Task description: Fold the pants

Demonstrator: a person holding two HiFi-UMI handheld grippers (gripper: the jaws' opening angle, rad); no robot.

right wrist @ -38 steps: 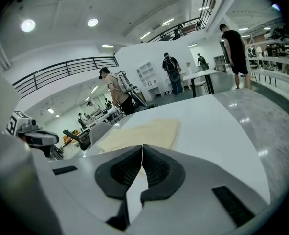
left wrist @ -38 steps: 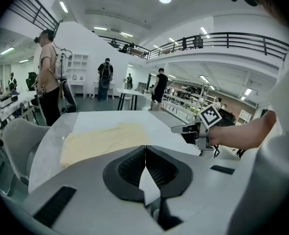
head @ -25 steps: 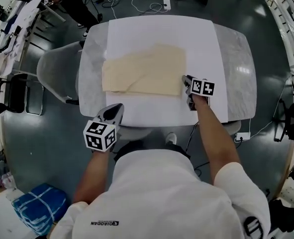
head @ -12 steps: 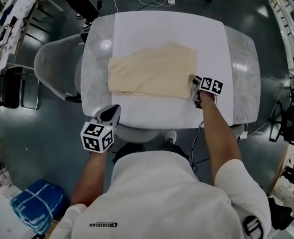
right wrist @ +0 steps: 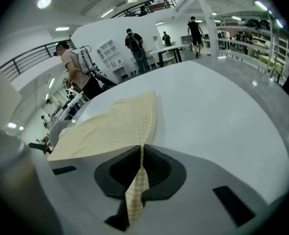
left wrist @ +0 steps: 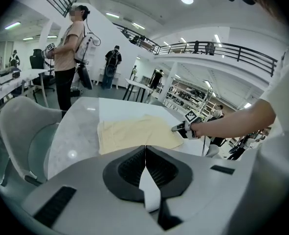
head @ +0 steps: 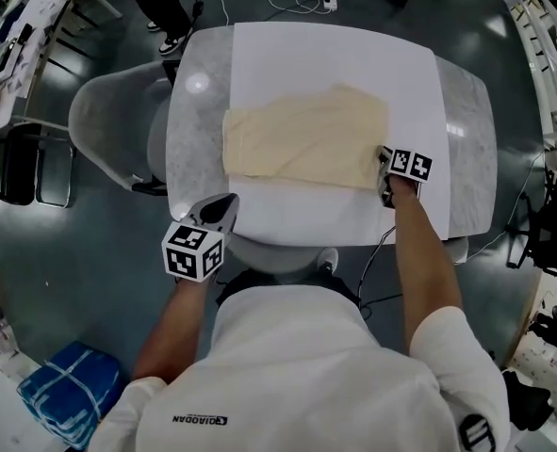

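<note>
Pants [head: 302,144] lying flat on the white sheet [head: 335,55] over the table [head: 466,158], right gripper [head: 384,158] just having been closing its jaws, clamping the cloth's near right corner, left gripper [head: 226,201] hovering at the table's near edge, jaws together, gripping nothing.

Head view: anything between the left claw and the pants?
Nothing loose. In the head view, only a bare strip of the white sheet on the table separates the left claw from the pants.
</note>
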